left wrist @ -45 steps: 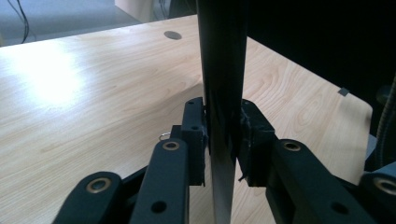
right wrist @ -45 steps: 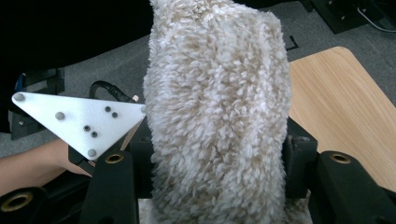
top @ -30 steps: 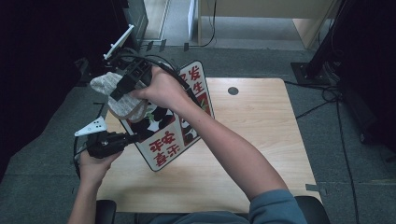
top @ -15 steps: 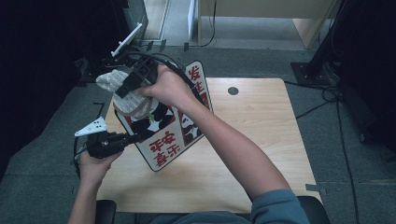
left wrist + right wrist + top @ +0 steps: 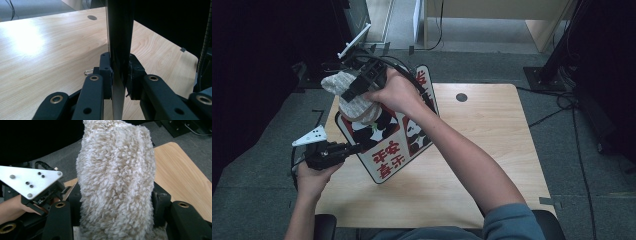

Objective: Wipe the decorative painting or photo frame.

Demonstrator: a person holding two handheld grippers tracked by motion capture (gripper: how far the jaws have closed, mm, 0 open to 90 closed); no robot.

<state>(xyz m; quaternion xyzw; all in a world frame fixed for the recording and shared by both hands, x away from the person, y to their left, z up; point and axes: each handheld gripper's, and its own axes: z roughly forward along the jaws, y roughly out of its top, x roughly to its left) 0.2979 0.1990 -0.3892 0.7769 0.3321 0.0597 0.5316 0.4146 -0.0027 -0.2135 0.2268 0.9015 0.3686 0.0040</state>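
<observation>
- A pale wooden table [image 5: 492,150] stands on grey carpet [image 5: 582,200]; the room around it is dark.
- Since a moment ago, the fluffy cloth [image 5: 352,97] has slid a little along the panda bag's top edge.
- The right gripper [image 5: 362,85] squeezes the cloth tight.
- The left gripper [image 5: 344,149] pinches the panda bag [image 5: 387,145]; the bag stands up at the table's left side.
</observation>
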